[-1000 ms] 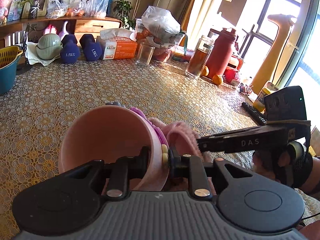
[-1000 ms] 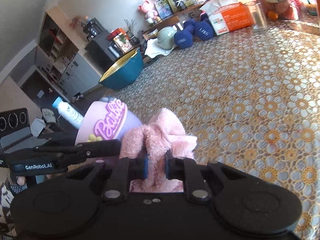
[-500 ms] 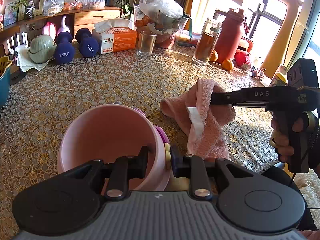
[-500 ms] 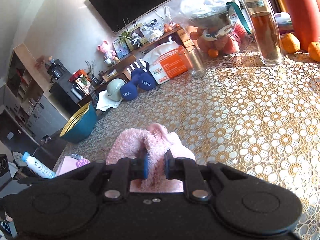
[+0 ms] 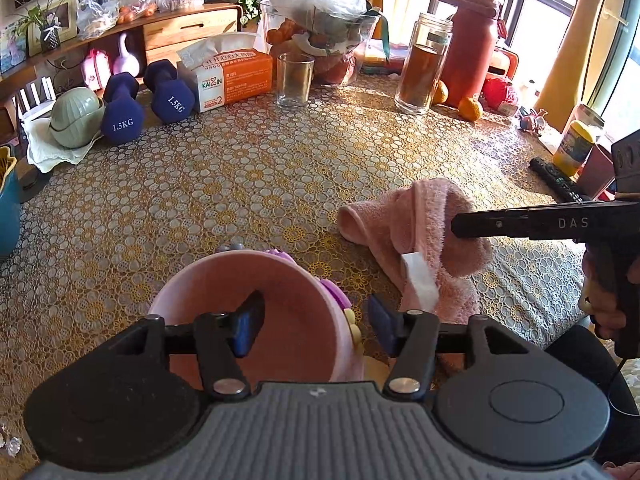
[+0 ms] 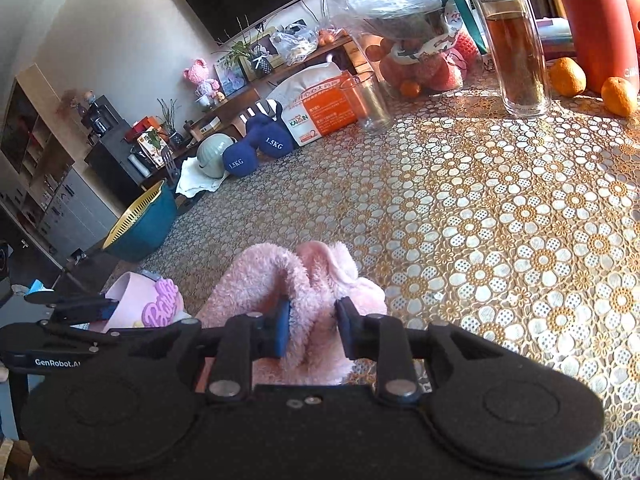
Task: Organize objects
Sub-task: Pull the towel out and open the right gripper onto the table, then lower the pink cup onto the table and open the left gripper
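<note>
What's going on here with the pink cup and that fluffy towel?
A person is tidying a cluttered table with a handheld gripper in each hand. The left gripper is open, its fingers straddling the wall of a pink cup standing on the table. The right gripper has a pink towel between its parted fingers; the towel is slumped on the table beside the cup.

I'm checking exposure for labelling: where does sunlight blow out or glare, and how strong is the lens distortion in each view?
Left wrist view: the windows at upper right are blown out white, warm light rakes the gold floral tablecloth, and the fisheye bends the frame edges. Right wrist view: sun glares on the tablecloth's right side, the scene looks tilted, and the fluffy pink towel stays sharp.
</note>
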`<state>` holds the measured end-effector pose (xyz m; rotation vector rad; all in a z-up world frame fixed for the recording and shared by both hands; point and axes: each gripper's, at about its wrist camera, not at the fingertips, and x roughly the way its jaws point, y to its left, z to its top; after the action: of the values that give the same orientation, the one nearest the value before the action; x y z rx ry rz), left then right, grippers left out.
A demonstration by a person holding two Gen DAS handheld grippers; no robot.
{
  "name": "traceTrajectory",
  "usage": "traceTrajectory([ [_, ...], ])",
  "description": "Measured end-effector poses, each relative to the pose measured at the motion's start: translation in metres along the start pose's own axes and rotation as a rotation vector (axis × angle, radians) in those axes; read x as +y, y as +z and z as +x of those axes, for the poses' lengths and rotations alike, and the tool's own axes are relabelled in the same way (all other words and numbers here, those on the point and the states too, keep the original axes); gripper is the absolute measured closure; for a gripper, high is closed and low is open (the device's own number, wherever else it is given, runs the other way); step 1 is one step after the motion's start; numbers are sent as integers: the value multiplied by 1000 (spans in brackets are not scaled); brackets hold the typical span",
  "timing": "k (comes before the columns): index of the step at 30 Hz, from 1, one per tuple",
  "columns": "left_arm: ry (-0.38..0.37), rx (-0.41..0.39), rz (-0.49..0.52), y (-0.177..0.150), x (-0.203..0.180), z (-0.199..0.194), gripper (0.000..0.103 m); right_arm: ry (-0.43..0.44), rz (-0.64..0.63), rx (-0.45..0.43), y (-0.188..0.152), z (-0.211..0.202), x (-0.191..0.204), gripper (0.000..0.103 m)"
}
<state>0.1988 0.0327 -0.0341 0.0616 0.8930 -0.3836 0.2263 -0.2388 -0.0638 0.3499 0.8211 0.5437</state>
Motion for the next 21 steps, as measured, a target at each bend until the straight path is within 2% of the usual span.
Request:
traceTrajectory([
  [4,14,-2,1,-2,-1,-4,36,6,-25,-8,-2,-12,4,60],
  [7,13,-7,-13,-4,-2,-9,33,14,-55,-9,-5,-20,9,59],
  [12,14,-34,-41,-9,-5,-21,26,23,-105,-19,-14,-30,21,45],
  [17,22,-72,-75,-20,-9,-35,25,34,-159,-34,-22,-41,38,34],
  [21,13,-128,-111,-30,-12,-50,19,40,-218,-58,-31,-50,56,21],
])
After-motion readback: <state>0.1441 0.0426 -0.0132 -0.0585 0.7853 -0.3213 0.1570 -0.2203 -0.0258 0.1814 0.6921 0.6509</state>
